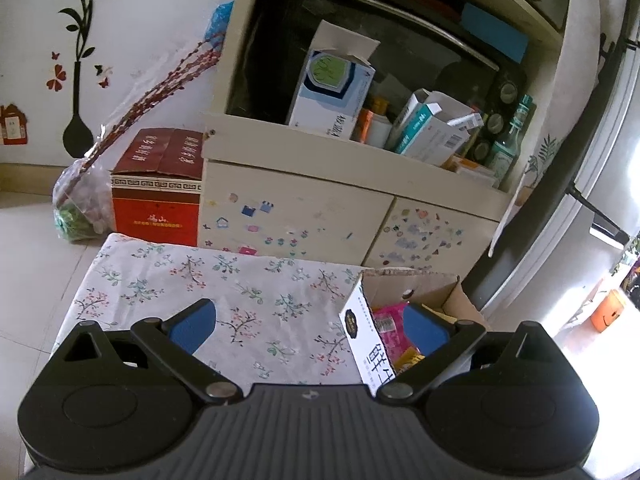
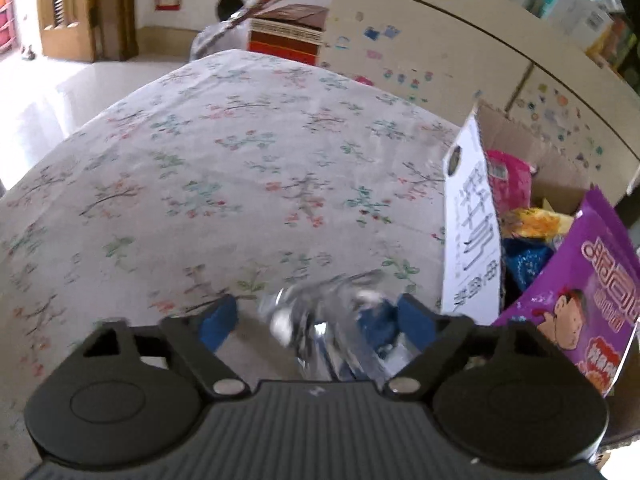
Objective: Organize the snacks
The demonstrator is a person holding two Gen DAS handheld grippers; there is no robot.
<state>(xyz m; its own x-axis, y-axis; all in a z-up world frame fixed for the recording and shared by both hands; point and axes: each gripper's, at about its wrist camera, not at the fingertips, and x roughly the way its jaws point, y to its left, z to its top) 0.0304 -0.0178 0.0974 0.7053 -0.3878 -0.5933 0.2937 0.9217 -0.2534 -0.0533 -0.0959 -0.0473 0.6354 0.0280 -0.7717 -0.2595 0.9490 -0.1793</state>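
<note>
A cardboard box (image 1: 420,286) with a white printed flap (image 1: 362,340) stands at the right of the floral-cloth table (image 1: 192,280). It holds snack packs, a pink one (image 1: 388,326) among them. My left gripper (image 1: 308,324) is open and empty above the cloth, its right finger over the box. In the right wrist view the same box (image 2: 516,136) holds pink (image 2: 508,174), yellow (image 2: 536,220) and blue packs, with a purple bag (image 2: 576,292) at its near side. My right gripper (image 2: 320,318) is wide apart with a blurred silver-blue snack pack (image 2: 324,332) between the fingers; grip unclear.
A cream cabinet (image 1: 300,204) with stickers stands behind the table, its shelf crowded with medicine boxes (image 1: 332,92) and a green bottle (image 1: 508,144). A red carton (image 1: 158,188) and a plastic bag with branches (image 1: 80,200) sit on the floor at left.
</note>
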